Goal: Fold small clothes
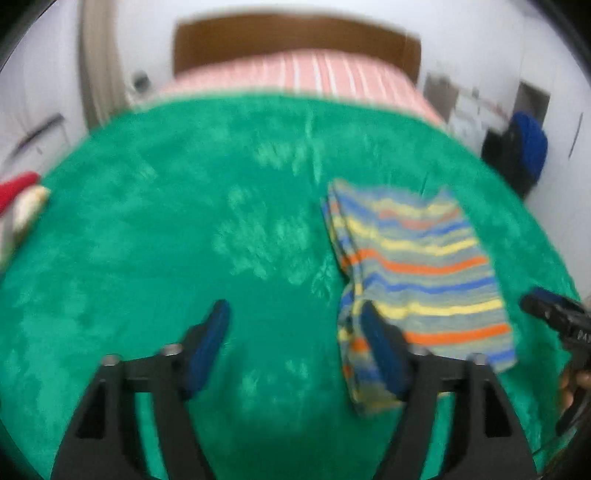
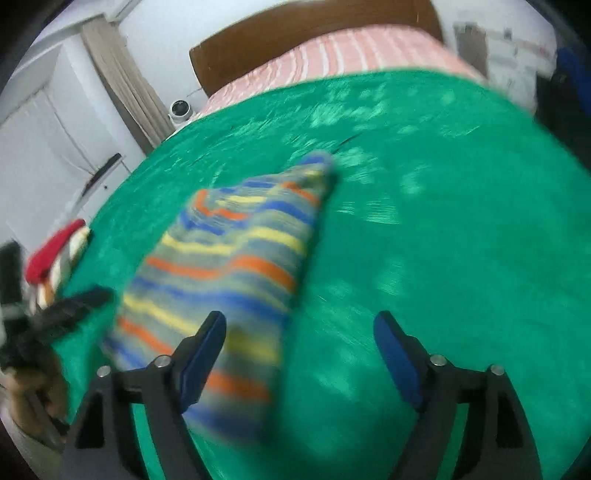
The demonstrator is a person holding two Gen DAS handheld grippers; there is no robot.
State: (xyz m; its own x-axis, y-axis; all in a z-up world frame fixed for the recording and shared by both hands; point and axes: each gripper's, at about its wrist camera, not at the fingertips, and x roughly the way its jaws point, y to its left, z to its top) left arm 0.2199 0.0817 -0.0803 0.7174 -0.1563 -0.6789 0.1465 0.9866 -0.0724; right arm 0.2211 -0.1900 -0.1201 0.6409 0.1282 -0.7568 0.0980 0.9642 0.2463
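A small striped garment [image 1: 424,273], grey with blue, yellow and orange bands, lies folded on the green blanket [image 1: 184,221]. My left gripper [image 1: 295,314] is open and empty, its right finger [image 1: 380,343] over the garment's left edge. In the right wrist view the garment [image 2: 229,266] lies at the left, blurred. My right gripper [image 2: 299,325] is open and empty, its left finger [image 2: 203,350] over the garment's right edge. Each gripper shows at the edge of the other's view: the right gripper [image 1: 554,317], the left gripper [image 2: 62,310].
The blanket [image 2: 443,240] covers a bed with a pink striped sheet [image 1: 295,74] and a brown headboard [image 1: 295,33]. Red and white clothes [image 1: 18,203] lie at the blanket's left edge, also seen in the right wrist view [image 2: 55,254]. A blue and black object [image 1: 524,147] stands at the right.
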